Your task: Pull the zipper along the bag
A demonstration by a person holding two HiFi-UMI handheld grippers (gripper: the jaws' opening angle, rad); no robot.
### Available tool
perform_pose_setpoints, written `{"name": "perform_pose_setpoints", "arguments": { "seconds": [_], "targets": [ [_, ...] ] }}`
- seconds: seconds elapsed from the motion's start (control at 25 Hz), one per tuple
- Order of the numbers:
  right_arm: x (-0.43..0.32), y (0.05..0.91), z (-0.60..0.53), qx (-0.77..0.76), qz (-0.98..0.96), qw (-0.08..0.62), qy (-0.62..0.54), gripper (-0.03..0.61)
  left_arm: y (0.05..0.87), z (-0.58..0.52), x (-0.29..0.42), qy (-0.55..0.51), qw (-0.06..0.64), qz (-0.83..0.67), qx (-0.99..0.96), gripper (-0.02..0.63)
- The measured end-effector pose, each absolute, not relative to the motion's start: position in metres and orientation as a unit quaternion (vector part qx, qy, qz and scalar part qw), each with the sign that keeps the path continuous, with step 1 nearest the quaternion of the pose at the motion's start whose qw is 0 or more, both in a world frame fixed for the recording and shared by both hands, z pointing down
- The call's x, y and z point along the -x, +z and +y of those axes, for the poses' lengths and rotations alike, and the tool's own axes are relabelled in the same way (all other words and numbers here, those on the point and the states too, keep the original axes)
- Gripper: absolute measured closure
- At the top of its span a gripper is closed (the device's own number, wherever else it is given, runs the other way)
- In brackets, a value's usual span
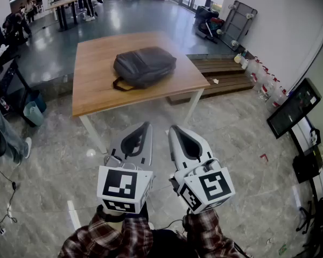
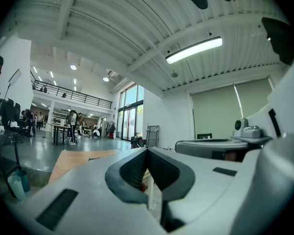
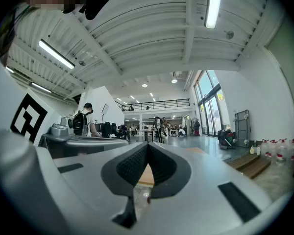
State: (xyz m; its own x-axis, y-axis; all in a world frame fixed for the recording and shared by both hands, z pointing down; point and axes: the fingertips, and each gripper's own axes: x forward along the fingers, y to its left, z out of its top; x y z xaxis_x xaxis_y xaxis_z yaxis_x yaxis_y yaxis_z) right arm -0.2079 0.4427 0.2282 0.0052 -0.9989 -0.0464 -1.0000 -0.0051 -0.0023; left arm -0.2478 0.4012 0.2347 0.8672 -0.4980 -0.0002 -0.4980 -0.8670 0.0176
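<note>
My left tool [image 1: 146, 124] and right tool [image 1: 174, 128] were clenched empty; the bag [image 1: 145, 66] lay crosswise well ahead, nearer the left.

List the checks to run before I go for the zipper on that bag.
1. Bag in place: ok. The backpack lies flat on the wooden table.
2. Zipper pull located: cannot tell; too small in the head view.
3. Left gripper ready to grasp: not ok; jaws together, nothing between them.
4. Right gripper ready to grasp: not ok; jaws together, empty.
5. Grippers at the backpack: not ok; both hang over the floor, short of the table.
</note>
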Motion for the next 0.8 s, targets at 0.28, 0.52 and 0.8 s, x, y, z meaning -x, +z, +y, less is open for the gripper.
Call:
{"name": "perform_pose_setpoints", "arguments": {
  "seconds": [0.28,0.52,0.8],
  "targets": [
    [0.154,0.216,0.335,0.709,0.704,0.017,0.026,0.571,0.222,0.298,0.19,-0.012,0.0,-0.25,-0.968,0.606],
    [0.118,0.223,0.275,0.717,0.697,0.015,0.018,0.571,0.229,0.238,0.152,-0.003,0.006,-0.237,-0.971,0.606],
    [0.064,0.249,0.205,0.716,0.697,0.02,-0.002,0.571,0.257,0.169,0.102,0.015,0.013,-0.242,-0.97,0.606]
  ]
}}
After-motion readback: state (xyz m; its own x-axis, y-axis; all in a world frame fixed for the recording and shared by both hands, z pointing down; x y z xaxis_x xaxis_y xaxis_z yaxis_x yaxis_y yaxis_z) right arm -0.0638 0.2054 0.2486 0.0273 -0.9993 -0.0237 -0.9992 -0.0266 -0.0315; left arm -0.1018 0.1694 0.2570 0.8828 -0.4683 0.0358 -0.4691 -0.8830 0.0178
